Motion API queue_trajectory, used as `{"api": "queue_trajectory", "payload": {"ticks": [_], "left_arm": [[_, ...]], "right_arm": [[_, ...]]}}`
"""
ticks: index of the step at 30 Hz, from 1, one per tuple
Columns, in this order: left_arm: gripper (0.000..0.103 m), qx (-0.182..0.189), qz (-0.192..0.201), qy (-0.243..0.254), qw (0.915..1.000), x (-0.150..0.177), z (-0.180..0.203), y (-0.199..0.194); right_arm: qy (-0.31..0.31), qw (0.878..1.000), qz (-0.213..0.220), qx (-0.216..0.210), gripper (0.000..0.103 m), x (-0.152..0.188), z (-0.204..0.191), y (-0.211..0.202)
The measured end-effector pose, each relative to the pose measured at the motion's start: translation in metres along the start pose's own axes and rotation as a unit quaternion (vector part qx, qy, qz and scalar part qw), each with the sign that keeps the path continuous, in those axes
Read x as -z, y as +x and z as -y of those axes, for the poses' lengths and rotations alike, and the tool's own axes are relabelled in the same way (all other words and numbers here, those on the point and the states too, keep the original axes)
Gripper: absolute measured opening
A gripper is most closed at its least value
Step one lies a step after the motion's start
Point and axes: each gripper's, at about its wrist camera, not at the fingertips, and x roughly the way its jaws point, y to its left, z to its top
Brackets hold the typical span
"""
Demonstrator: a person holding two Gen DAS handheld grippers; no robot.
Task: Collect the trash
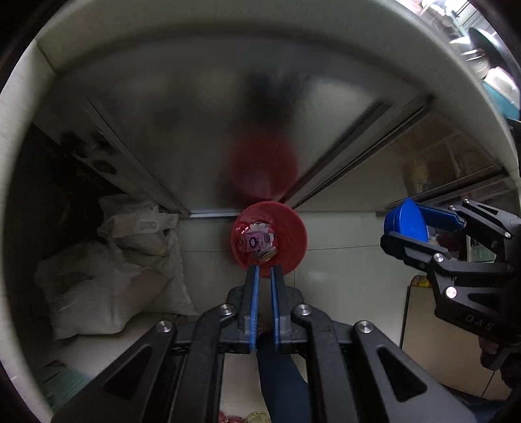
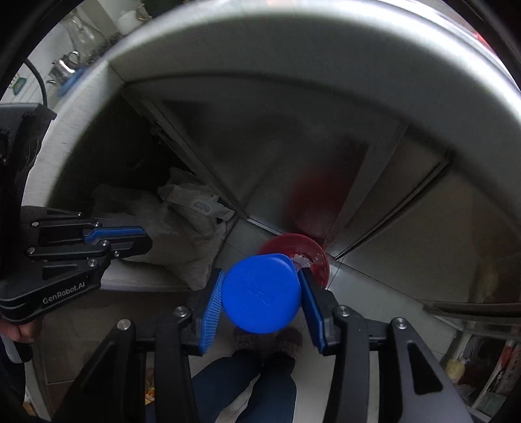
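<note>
- A kitchen corner seen from above: a pale tiled floor [image 1: 342,234] runs up to brushed-metal cabinet doors [image 1: 182,130] under a white counter edge [image 1: 228,19], and the metal shows a blurred red reflection
- A red bin [image 1: 269,239] stands on the floor right against the foot of the cabinet doors; in the right wrist view it [image 2: 314,257] is partly hidden behind what the right tongs carry
- Inside the bin lie crumpled wrappers [image 1: 257,242], one white and purple, with something brownish beside it
- The left gripper [image 1: 265,271] points steeply down at the bin's near rim; its blue-padded fingers [image 1: 256,293] stand close together with only a narrow slot showing, and nothing sits between them, so these tongs are pressed together and empty
- The right gripper [image 2: 260,293] is pinching a blue plastic cap [image 2: 260,293], round and lid-like, with a pad against each side; from the left wrist view the cap [image 1: 405,224] hangs to the right of the bin, well apart from it
- White woven sacks [image 1: 114,266] slump on the floor to the left of the bin, against a dark open cabinet
- A person's legs in dark blue trousers [image 2: 244,390] and patterned slippers [image 2: 289,341] show below the tongs
- A hand [image 2: 19,332] grips the left tool's handle at the picture's edge
</note>
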Motion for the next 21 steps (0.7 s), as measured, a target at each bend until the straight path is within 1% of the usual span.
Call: {"api": "queue_trajectory", "payload": {"ticks": [6, 11, 15, 17, 18, 19, 20, 21], "left_arm": [[0.006, -0.006, -0.015, -0.002, 0.9999, 0.006, -0.008, 0.105], [0.006, -0.011, -0.013, -0.005, 0.9998, 0.009, -0.012, 0.168], [0.006, -0.016, -0.009, -0.028, 0.9994, 0.014, -0.016, 0.210], [0.008, -0.027, -0.003, -0.045, 0.9986, 0.019, -0.016, 0.230], [0.010, -0.033, -0.004, -0.050, 0.9982, 0.021, -0.016, 0.239], [0.021, -0.044, -0.004, -0.056, 0.9975, 0.023, -0.014, 0.249], [0.037, -0.055, -0.003, -0.061, 0.9966, 0.025, -0.011, 0.256], [0.043, -0.065, -0.001, -0.066, 0.9957, 0.027, -0.009, 0.263]], "right_arm": [[0.012, 1.000, -0.015, 0.014, 0.043, 0.015, 0.025, 0.098], [-0.005, 1.000, -0.021, 0.012, 0.043, 0.023, 0.041, 0.168], [-0.027, 0.999, -0.030, 0.002, 0.043, 0.031, 0.050, 0.219], [-0.044, 0.998, -0.033, -0.007, 0.043, 0.038, 0.056, 0.238], [-0.054, 0.998, -0.035, -0.013, 0.043, 0.040, 0.059, 0.249], [-0.064, 0.997, -0.038, -0.020, 0.043, 0.044, 0.059, 0.256], [-0.075, 0.996, -0.042, -0.026, 0.043, 0.046, 0.060, 0.266], [-0.086, 0.995, -0.045, -0.032, 0.043, 0.047, 0.062, 0.277]]}}
